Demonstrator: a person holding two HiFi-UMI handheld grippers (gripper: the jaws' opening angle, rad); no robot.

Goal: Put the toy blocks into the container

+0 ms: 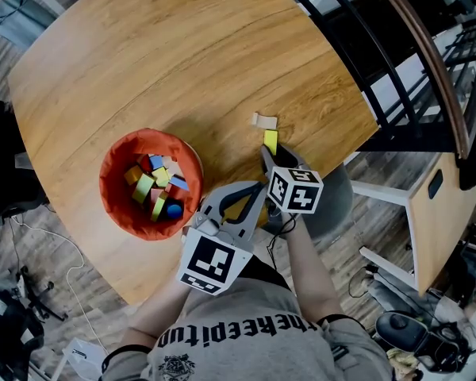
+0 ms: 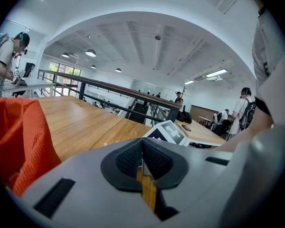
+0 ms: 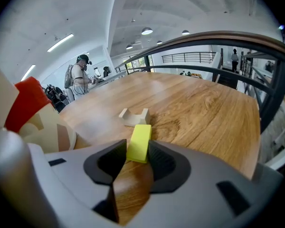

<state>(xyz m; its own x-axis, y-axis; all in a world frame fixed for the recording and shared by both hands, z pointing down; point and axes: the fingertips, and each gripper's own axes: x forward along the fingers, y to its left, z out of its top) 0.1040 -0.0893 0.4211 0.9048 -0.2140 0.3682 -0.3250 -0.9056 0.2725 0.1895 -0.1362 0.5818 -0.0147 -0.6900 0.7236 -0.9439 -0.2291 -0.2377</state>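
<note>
Most of the job looks done to us. The orange container (image 1: pixel 111 173) sits at the lower left of the table (image 1: pixel 182 54), and it already holds a heap of coloured blocks (image 1: pixel 155 185), red, yellow, green and blue among them. In the head view we count only two pieces outside it, both toward the centre right of the table. One is a yellow block (image 3: pixel 140 134) lying flat. The other is a pale arch-shaped block (image 1: pixel 264 121) just beyond it and a little apart from it.

The right tongs (image 3: pixel 137 152) are angled down with the yellow block between the pads, which sit against its two long sides, so we read this as a grip. The block is not yet lifted and rests on the wood. The left tongs (image 2: pixel 142 158) are pressed together with nothing between them, and they hang just beside the container's lower right rim.

By our reckoning two steps remain. The yellow block must be carried left to the container, then the arch fetched.
</note>
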